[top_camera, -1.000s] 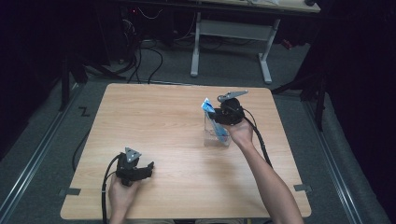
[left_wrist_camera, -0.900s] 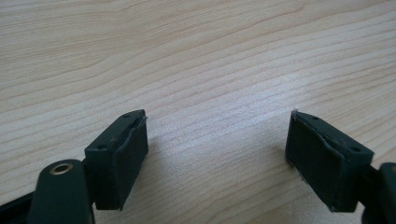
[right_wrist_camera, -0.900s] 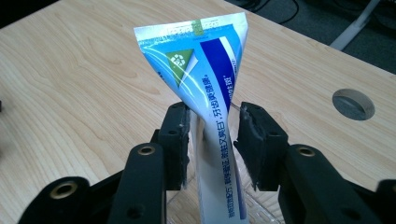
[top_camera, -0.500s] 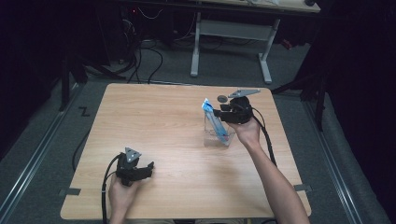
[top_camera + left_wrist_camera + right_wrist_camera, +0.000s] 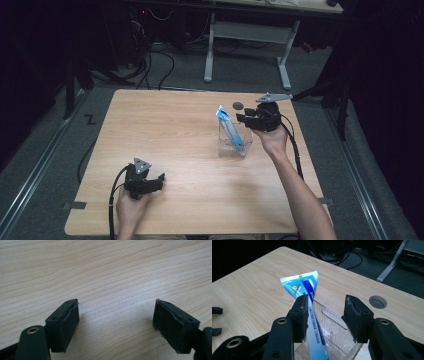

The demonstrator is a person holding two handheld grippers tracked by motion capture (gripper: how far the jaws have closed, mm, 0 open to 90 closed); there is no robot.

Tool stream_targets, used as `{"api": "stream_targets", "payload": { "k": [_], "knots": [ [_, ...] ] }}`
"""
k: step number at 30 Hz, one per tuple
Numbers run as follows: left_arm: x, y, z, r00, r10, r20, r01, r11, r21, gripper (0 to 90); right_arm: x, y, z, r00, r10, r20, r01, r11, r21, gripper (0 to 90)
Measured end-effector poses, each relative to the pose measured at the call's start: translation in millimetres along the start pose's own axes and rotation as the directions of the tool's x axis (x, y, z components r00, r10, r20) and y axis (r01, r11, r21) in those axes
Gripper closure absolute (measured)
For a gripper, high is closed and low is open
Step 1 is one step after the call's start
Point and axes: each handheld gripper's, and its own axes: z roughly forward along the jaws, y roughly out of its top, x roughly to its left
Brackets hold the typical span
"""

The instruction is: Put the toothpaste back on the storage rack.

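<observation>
The wooden surface (image 5: 190, 150) carries a clear plastic container (image 5: 234, 141), taken here as the landmark; it stands upright on the right half of the surface. A round grommet hole (image 5: 238, 105) lies in the surface just beyond the container.

The person's right forearm (image 5: 300, 195) enters from the lower right and runs up toward the container, with the hand bent back at the wrist. The right tongs (image 5: 243, 119) are carried level above the surface, just right of the container's top, pointing toward it. Their jaws have just been opening and now stand apart; in the right gripper view (image 5: 325, 315) the pads press on nothing, though one jaw lies in front of the tube.

The person's left hand (image 5: 131, 210) rests near the front edge of the surface, well apart from the container and to its left. The left tongs (image 5: 159, 182) lie low on the wood, pointing right toward the container's side. In the left gripper view (image 5: 116, 322) the jaws stand wide apart over bare wood.

A blue-and-white tube (image 5: 231, 131) stands inside the container, leaning, its flat crimped end (image 5: 300, 283) rising above the rim.
</observation>
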Motion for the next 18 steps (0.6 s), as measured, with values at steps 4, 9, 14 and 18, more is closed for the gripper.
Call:
{"api": "stream_targets", "payload": {
  "k": [4,9,14,18],
  "knots": [
    [0.0,0.0,0.1,1.0000,-0.001,0.000,0.001,1.0000,-0.001,21.5,-4.6,-1.5,-7.5,0.9999,0.010,0.009,-0.010,1.000,-0.007,55.0],
    [0.0,0.0,0.0,1.0000,0.000,0.000,0.000,1.0000,0.000,21.5,-10.2,-3.2,-16.9,0.9997,0.020,0.014,-0.019,1.000,-0.022,55.4],
    [0.0,0.0,0.0,1.0000,0.000,0.000,0.000,1.0000,0.000,21.5,-18.0,-11.2,-25.0,0.9987,0.042,0.029,-0.041,0.998,-0.041,55.8],
    [0.0,0.0,0.0,1.0000,0.000,0.000,0.000,1.0000,0.000,21.5,-20.4,-13.8,-29.6,0.9984,0.047,0.032,-0.045,0.998,-0.046,55.8]
  ]
}}
